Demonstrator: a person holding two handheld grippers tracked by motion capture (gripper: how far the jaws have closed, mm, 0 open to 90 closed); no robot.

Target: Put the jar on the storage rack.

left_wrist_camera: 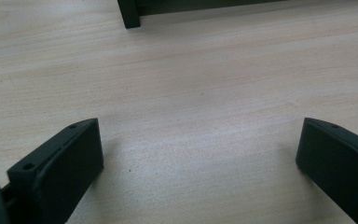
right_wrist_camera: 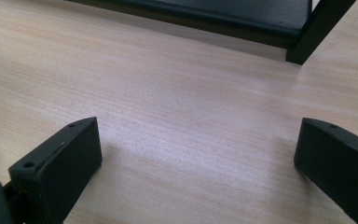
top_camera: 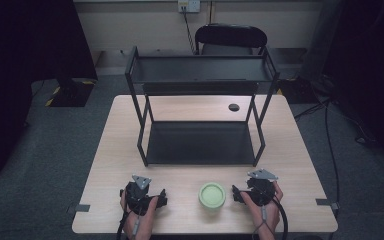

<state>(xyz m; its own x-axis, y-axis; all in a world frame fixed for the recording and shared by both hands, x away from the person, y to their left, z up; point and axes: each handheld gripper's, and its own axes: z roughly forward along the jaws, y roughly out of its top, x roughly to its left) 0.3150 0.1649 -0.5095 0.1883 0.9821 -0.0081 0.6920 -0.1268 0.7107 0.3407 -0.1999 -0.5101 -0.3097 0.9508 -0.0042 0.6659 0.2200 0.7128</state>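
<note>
Both tongs rest on the counter [top_camera: 105, 150] with jaws apart and empty: left tongs [top_camera: 161, 198], right tongs [top_camera: 236, 194]. The green bowl [top_camera: 212, 195] sits lower centre, between them, nearer the right tongs.

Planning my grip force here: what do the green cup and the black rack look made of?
Green cup: probably plastic or silicone, with an even pale matte colour and no glints.
Black rack: likely powder-coated metal, with thin square posts, flat shelves and a dull finish.
</note>
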